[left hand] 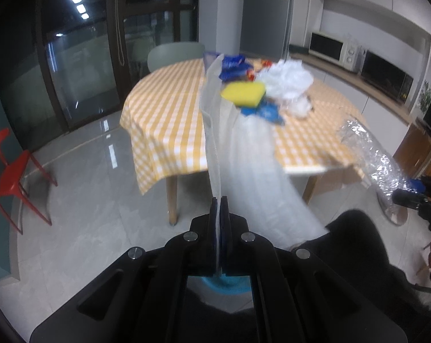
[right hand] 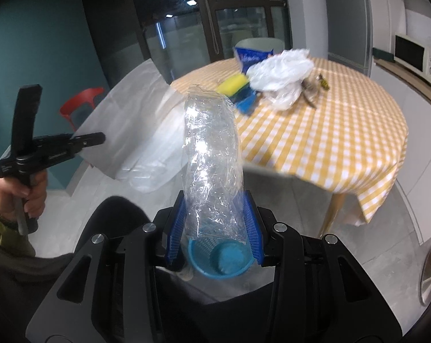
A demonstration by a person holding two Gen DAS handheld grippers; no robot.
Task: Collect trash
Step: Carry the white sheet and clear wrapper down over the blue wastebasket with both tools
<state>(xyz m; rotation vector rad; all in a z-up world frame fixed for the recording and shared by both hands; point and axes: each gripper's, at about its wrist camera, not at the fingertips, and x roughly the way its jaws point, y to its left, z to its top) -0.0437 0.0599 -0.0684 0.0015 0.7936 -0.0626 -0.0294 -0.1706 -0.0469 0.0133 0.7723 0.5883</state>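
A round table [right hand: 344,131] in a yellow-checked cloth carries the trash not yet collected: a crumpled white plastic bag [right hand: 281,71] near the middle, a yellow sponge [right hand: 232,84] touching its left side, and blue wrappers [right hand: 248,57] behind and beside them toward the far edge. Off the table's near edge, over the tiled floor, the left gripper [left hand: 219,203] is clenched on the rim of a translucent white trash bag [left hand: 244,154], evidently holding it up so that it hangs ready to receive items. The right gripper [right hand: 215,228] clasps a crushed clear plastic bottle [right hand: 212,154] between its blue pads [right hand: 252,228], mouth end toward the camera and body pointing up, apparently lifted for dropping into the bag, which hangs just to its left. The bottle is wrinkled, glinting and empty, with a blue ring at its base.
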